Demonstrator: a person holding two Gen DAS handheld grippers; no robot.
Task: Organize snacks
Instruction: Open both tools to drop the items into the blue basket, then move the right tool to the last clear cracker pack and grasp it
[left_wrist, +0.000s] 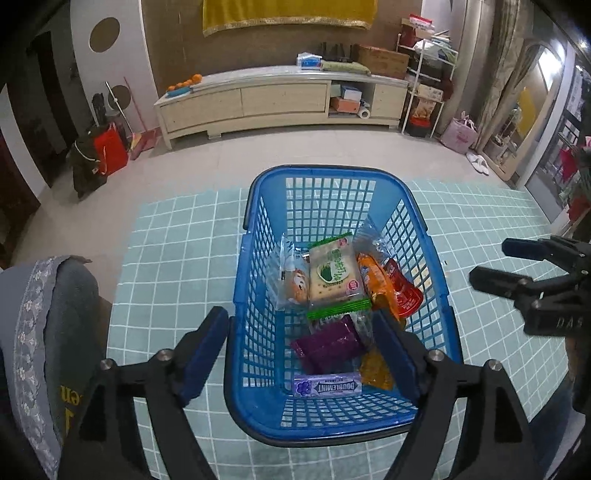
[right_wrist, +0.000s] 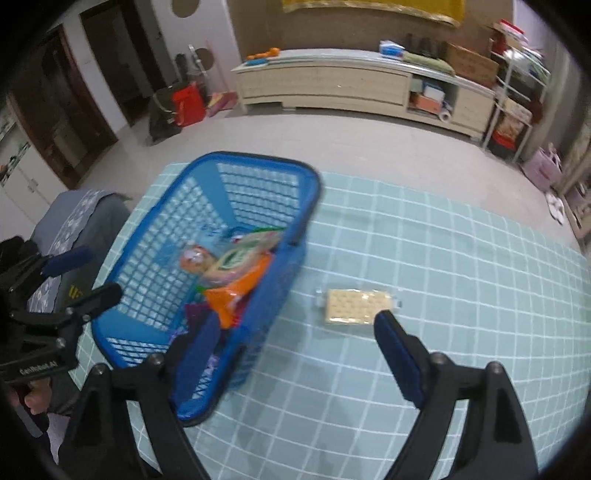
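Straddling the near left wall of the blue basket, my left tool hung open and empty, one finger inside above the purple packet and Doublemint gum. My right tool also gaped wide, holding nothing, just short of the cracker packet lying on the tiled counter beside the basket.

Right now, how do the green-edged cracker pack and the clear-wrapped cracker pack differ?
The green-edged cracker pack lies inside the blue basket, on top of other snacks; the clear-wrapped cracker pack lies alone on the tiled mat, outside the basket. The first has a printed wrapper with green edges; the second is see-through and plain. Both hold pale square crackers, and neither is gripped.
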